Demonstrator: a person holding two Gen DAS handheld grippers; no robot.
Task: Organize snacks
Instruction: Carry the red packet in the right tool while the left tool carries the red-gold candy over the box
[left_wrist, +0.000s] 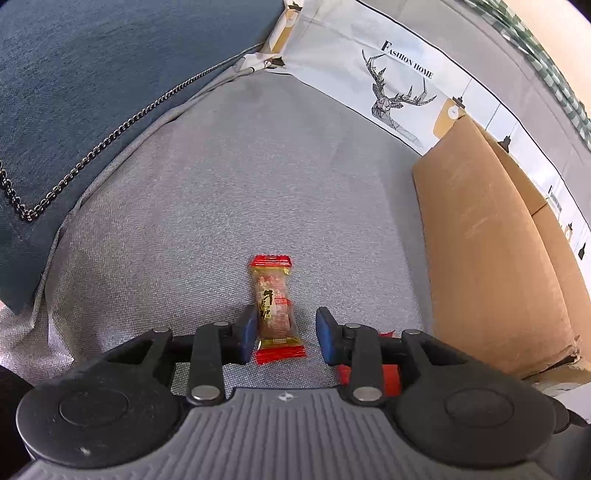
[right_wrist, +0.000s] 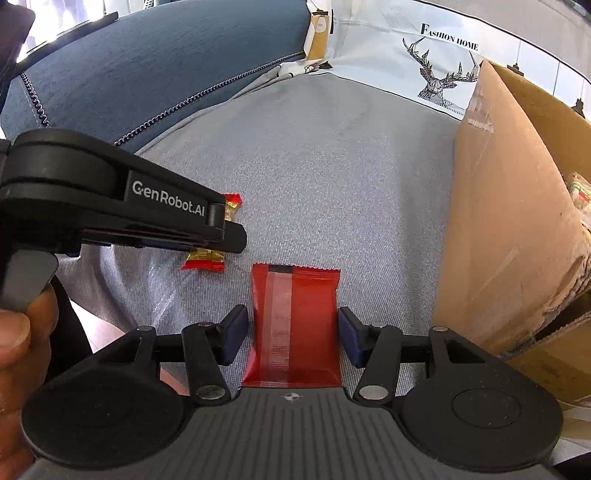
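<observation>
In the left wrist view, the left gripper (left_wrist: 286, 338) points down at a grey sofa seat (left_wrist: 258, 177), its blue pads spread apart. A small candy (left_wrist: 275, 312) in a clear wrapper with red ends lies on the fabric between them; the left pad sits right against its side, the right pad stands clear, so nothing is clamped. A bit of a red packet (left_wrist: 371, 373) peeks out beneath the right finger. A cardboard box (left_wrist: 487, 243) stands on the seat to the right, a dark blue cushion (left_wrist: 74, 92) with chain trim lies to the upper left, and a white cloth (left_wrist: 399, 74) printed with a deer covers the back. In the right wrist view, the right gripper (right_wrist: 291, 334) hangs over the red packet (right_wrist: 295, 325), which lies flat on the seat between its pads; whether the pads touch the packet's edges cannot be told. The left gripper (right_wrist: 229, 230) reaches in from the left over the candy (right_wrist: 205, 258), with a hand (right_wrist: 22, 354) at the lower left edge. The box (right_wrist: 509, 206) stands open to the right with wrapped snacks (right_wrist: 580, 195) showing inside.
</observation>
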